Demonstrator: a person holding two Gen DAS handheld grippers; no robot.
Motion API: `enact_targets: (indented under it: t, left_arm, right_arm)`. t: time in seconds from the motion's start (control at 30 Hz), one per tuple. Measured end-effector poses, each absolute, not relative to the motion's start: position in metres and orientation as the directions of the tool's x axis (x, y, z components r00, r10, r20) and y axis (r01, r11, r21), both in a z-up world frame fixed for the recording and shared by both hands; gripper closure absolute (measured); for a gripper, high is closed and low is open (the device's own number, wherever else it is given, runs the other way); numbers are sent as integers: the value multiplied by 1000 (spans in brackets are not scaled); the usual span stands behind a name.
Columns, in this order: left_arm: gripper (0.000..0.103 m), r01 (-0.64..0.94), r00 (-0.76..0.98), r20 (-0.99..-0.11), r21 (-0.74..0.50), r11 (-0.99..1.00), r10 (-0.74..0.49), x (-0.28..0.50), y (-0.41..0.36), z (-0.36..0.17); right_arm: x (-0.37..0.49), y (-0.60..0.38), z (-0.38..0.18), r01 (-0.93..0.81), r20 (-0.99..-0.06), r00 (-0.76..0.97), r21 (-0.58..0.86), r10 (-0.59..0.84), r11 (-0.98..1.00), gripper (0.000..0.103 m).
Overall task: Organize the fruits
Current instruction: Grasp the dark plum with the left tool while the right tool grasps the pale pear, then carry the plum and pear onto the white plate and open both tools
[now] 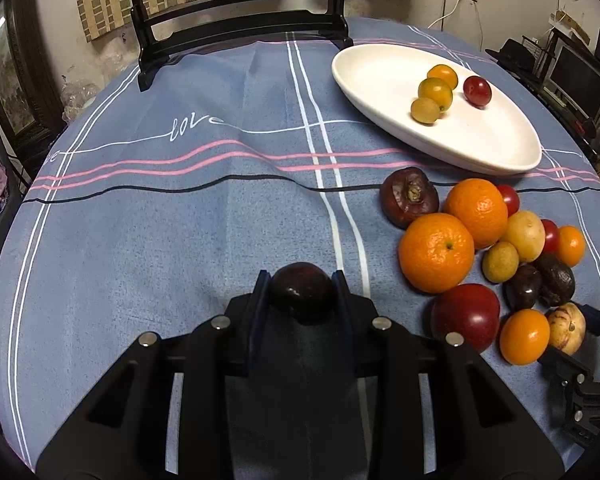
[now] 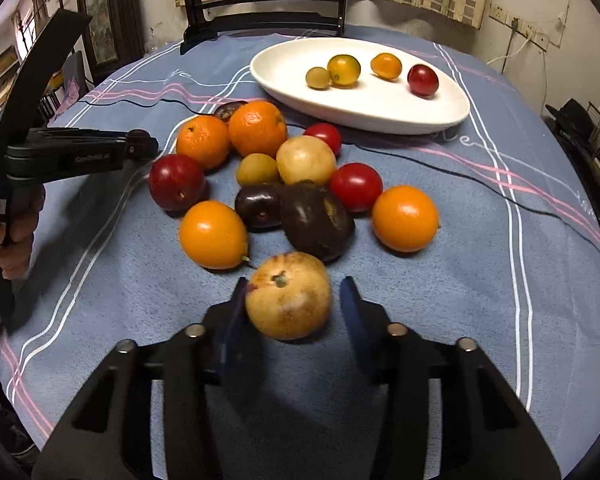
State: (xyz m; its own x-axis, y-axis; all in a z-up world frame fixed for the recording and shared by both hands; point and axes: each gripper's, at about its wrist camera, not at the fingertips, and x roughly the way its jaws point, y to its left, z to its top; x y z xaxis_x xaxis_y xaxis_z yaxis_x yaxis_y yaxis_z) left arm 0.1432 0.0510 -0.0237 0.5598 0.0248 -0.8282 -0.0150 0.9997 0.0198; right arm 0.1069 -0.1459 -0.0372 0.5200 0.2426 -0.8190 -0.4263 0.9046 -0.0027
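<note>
My left gripper (image 1: 302,280) is shut on a dark purple plum (image 1: 302,300), low over the blue cloth and left of the fruit pile; it shows too in the right wrist view (image 2: 142,145). My right gripper (image 2: 294,300) straddles a tan speckled fruit (image 2: 288,296) at the pile's near edge. Its left pad touches the fruit; a gap shows at the right pad. The pile holds two mandarins (image 2: 256,128), red plums (image 2: 176,182), dark fruits (image 2: 316,220) and small orange ones (image 2: 404,218). A white oval plate (image 2: 284,68) behind holds several small fruits.
A dark wooden mirror stand (image 1: 240,32) rises at the table's far edge. A person's hand (image 2: 16,236) grips the left gripper's handle at the left. The round table drops off on all sides, with shelves and cables beyond on the right.
</note>
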Motion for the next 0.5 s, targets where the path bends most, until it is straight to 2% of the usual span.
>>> enact_targets:
  t: [0.5]
  left_arm:
    - [71, 99, 677, -735, 25, 995, -48, 122, 12, 41]
  right_arm:
    - [105, -185, 25, -382, -681, 682, -22, 266, 924, 63]
